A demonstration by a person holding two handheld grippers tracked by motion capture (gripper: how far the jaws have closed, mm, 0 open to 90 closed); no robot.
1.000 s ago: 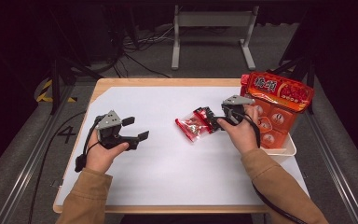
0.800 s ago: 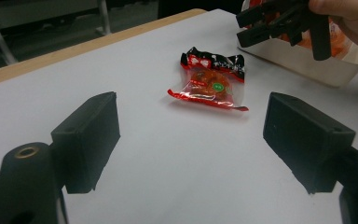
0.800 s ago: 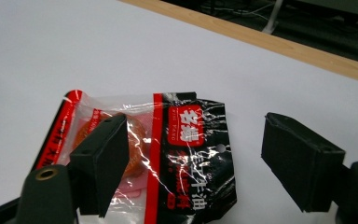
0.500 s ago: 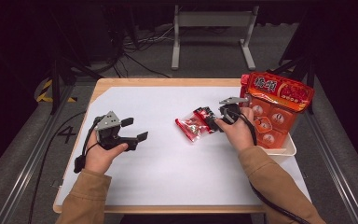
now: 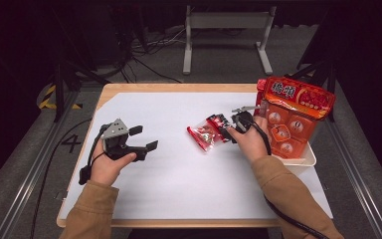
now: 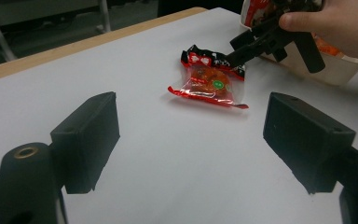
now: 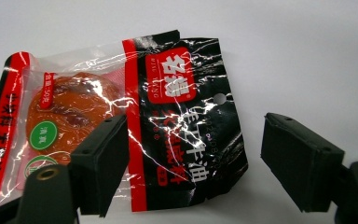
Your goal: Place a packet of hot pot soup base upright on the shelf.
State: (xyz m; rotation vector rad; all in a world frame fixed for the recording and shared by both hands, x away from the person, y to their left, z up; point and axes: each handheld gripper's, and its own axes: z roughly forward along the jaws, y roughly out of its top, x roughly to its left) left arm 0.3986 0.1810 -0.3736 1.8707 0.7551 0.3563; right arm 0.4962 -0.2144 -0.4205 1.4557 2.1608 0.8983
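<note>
The right gripper (image 7: 193, 163) view shows its jaws wide apart over the packet's (image 7: 121, 121) black end, gripping nothing. The left gripper (image 5: 139, 139) gapes empty near the table's (image 5: 179, 174) left edge.

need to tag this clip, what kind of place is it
Probably a lab or studio recording setup: a white-topped table in a dark room, loose cables on the floor behind it, and a metal stand.

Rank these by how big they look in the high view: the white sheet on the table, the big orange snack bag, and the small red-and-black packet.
1. White sheet, by far the largest.
2. Big orange snack bag, standing in the white tray.
3. Small red-and-black packet, clearly the smallest, lying just in front of the right gripper.
</note>
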